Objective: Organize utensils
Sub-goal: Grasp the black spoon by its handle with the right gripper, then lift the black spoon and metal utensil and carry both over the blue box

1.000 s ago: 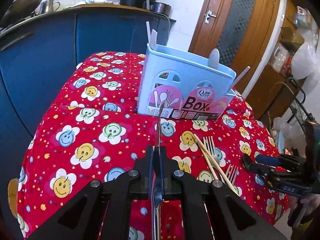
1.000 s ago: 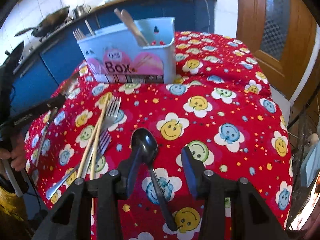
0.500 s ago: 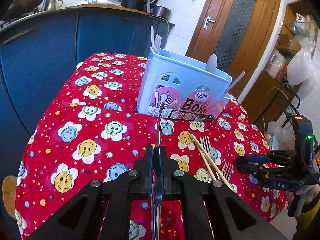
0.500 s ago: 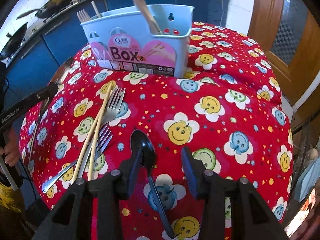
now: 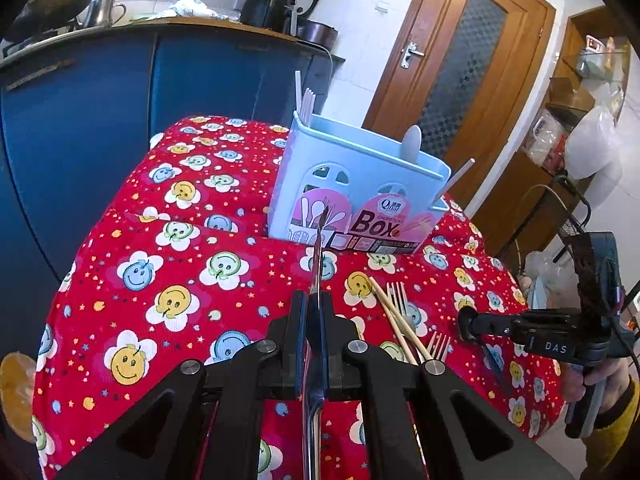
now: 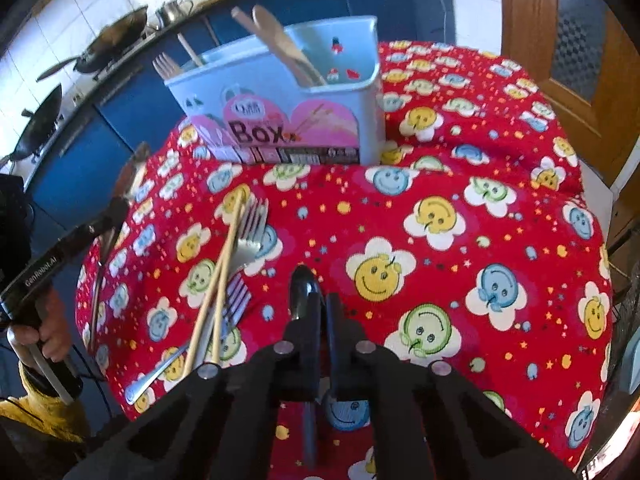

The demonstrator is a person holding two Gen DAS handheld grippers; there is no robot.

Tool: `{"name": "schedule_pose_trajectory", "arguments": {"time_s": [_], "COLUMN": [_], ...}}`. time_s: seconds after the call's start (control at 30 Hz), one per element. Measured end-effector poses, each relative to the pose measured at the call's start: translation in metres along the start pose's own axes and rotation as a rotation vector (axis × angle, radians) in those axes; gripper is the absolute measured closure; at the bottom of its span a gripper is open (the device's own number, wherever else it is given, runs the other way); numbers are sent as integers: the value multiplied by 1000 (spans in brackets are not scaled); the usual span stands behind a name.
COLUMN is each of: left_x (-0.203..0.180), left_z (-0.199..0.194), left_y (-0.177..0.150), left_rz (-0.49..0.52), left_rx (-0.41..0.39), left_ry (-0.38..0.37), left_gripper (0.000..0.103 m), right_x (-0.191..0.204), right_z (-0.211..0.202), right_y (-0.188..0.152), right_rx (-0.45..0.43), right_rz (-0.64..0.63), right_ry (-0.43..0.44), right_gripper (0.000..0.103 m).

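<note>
My left gripper (image 5: pixel 315 300) is shut on a thin metal utensil (image 5: pixel 318 256) seen edge-on, its tip pointing at the light blue utensil box (image 5: pixel 360 196). My right gripper (image 6: pixel 322 300) is shut on a black spoon (image 6: pixel 302 286), held just above the red cloth. The box (image 6: pixel 280 116) stands at the far side of the table with wooden spoons (image 6: pixel 280 40) and a fork in it. Two forks (image 6: pixel 248 236) and a pair of chopsticks (image 6: pixel 222 268) lie on the cloth left of my right gripper. The right gripper also shows in the left wrist view (image 5: pixel 466 320).
The table (image 6: pixel 480 200) has a red smiley-flower cloth and drops off at its edges. Blue cabinets (image 5: pixel 100 120) with woks and a kettle stand behind. A wooden door (image 5: pixel 460 80) is at the back right. The left gripper (image 6: pixel 118 210) shows at left.
My right gripper has closed on the black spoon and moved nearer the box. My left gripper has risen a little with its utensil held.
</note>
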State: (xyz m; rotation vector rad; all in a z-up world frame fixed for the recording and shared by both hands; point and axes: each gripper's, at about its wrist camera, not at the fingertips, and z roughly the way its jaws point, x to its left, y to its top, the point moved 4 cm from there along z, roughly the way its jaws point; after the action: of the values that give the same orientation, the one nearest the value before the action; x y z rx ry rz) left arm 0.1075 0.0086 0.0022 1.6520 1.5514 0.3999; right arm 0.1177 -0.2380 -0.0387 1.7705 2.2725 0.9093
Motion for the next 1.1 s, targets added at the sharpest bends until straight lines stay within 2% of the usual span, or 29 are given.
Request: {"name": "schedule_pose_trajectory", "arguments": {"time_s": [0.2,0.5,0.9,1.1], "left_x": [-3,-11,-34,-45], "left_z": [-4,-14,-27,-26], "left_y": [2,12,44,63], "left_rz": [-2,-22,24,47], "left_rx": [-19,-80,-233,-283], "left_ry": [-13,-19,-37,-52], "left_gripper": [97,97,97,97], "right_x": [5,-8,0,4], "right_z": [-13,-31,-68,-77], "right_y": [1,-4,6,17], "right_rx": [-94,-220,-470,-550], "right_rz": [35,164,175,171], "right_ry": [21,-19,-1,19], "right_gripper": [100,100,100,100]}}
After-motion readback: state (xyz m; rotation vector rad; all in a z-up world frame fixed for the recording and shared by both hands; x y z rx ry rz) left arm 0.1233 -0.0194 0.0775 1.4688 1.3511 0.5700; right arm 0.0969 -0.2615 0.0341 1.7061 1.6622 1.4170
